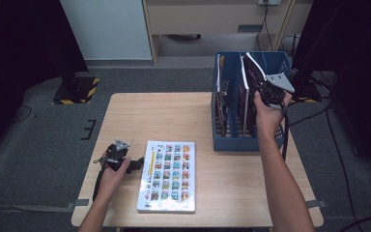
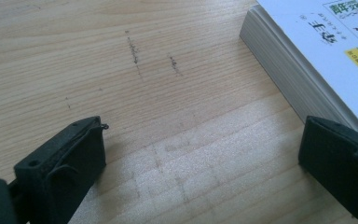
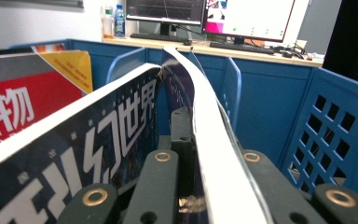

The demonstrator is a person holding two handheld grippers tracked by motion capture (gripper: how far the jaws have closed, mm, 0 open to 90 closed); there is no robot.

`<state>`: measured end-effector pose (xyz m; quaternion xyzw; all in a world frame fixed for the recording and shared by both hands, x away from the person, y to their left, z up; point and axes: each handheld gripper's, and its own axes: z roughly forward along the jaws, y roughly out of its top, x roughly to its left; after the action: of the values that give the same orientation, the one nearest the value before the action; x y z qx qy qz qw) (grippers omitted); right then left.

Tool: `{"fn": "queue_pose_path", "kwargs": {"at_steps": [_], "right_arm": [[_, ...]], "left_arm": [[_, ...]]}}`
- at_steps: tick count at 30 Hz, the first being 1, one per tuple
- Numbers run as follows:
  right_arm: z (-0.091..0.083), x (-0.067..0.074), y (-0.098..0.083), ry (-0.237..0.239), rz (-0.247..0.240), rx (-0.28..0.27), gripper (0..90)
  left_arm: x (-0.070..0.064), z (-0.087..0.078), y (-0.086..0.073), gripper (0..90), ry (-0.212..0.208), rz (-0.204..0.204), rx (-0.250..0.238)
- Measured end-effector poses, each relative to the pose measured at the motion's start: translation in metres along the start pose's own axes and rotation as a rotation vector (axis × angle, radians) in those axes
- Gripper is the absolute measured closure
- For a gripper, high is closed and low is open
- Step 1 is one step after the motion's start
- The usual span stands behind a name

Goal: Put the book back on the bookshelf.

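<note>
From above, your right arm stretches forward across the table (image 1: 125, 111) to the blue rack (image 1: 232, 142) at its far right side, and your right hand (image 1: 269, 113) is raised over the rack's right-hand slots with the right gripper (image 1: 265, 89) pointing down among the upright magazines. Your left arm is bent close to you, and the left gripper (image 1: 136, 165) lies low on the wood, just beside the left edge of the thick book (image 1: 168, 176) that lies flat near the front edge.

In the left gripper view, the left gripper (image 2: 203, 149) has its jaws spread wide with bare table (image 2: 121, 56) between them. The book (image 2: 317, 51) shows its page edges, and the right-hand jaw sits just beside its corner; whether they touch, you cannot tell.

In the right gripper view, the right gripper (image 3: 200, 186) is clamped on a thin, curved magazine (image 3: 209, 135), pinched edge-on between the closed jaws. It stands inside the rack (image 3: 326, 121), with a dark-covered magazine (image 3: 74, 154) leaning just beside it. Beyond the rack's rim you get a desk with monitors (image 3: 205, 11) and bottles (image 3: 113, 18).
</note>
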<state>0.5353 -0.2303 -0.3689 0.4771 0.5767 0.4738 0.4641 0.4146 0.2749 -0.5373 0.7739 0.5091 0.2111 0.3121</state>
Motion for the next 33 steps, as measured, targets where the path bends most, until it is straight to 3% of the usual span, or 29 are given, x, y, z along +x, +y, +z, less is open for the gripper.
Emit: {"fn": "queue_pose_path", "kwargs": {"at_steps": [8, 18, 33], "right_arm": [[0.005, 0.0, -0.01, -0.004, 0.009, 0.021, 83.8], [0.005, 0.003, -0.012, 0.013, 0.012, 0.01, 83.2], [0.003, 0.015, -0.012, 0.059, 0.015, 0.021, 72.4]], "left_arm": [[0.0, 0.0, 0.0, 0.0, -0.001, 0.0, 0.0], [0.0, 0.0, 0.0, 0.0, 0.0, 0.0, 0.0], [0.0, 0.0, 0.0, 0.0, 0.0, 0.0, 0.0]]}}
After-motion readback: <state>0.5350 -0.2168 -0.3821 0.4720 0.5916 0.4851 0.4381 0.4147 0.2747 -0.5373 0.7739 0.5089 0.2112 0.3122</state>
